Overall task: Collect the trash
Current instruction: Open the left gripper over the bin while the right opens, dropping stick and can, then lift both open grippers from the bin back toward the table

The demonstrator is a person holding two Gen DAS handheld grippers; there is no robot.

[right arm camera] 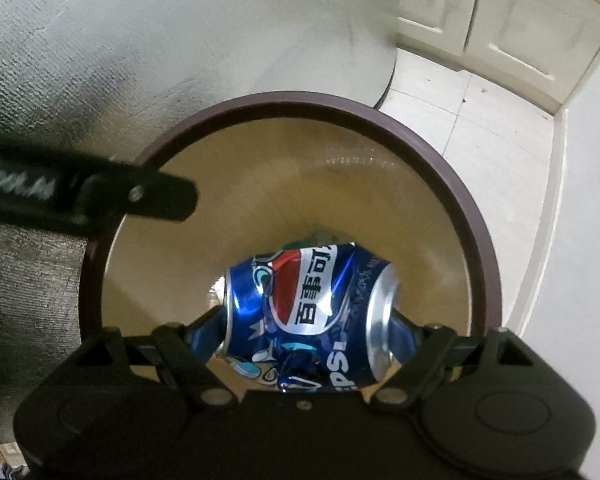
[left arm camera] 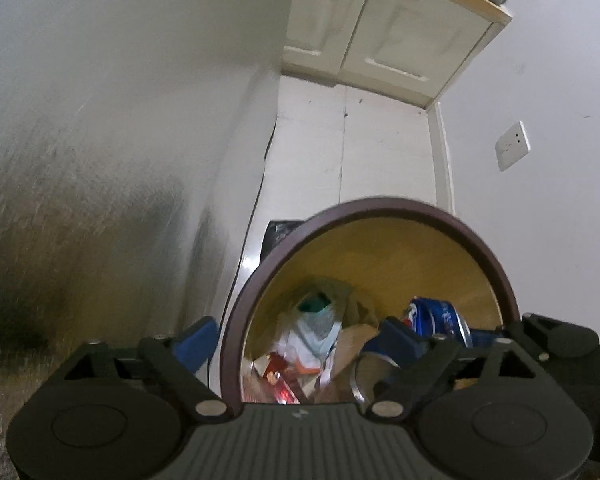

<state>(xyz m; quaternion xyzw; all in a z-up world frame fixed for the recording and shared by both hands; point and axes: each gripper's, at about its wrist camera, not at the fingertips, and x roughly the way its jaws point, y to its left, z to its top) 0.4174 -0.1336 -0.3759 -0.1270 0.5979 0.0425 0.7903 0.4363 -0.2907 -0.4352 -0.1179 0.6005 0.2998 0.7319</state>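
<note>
A round bin with a dark brown rim and yellow inside stands on the floor below both grippers. My right gripper is shut on a dented blue cola can, held lengthwise over the bin's mouth. In the left wrist view the same can shows at the right, over the bin. My left gripper is open wide with nothing between its blue fingertips; one finger hangs outside the rim, the other over the opening. Crumpled paper and a red wrapper lie inside the bin.
A silvery textured surface rises on the left, close to the bin. White floor tiles run back to cream cabinet doors. A white wall with a socket stands at the right. A dark cable runs down beside the bin.
</note>
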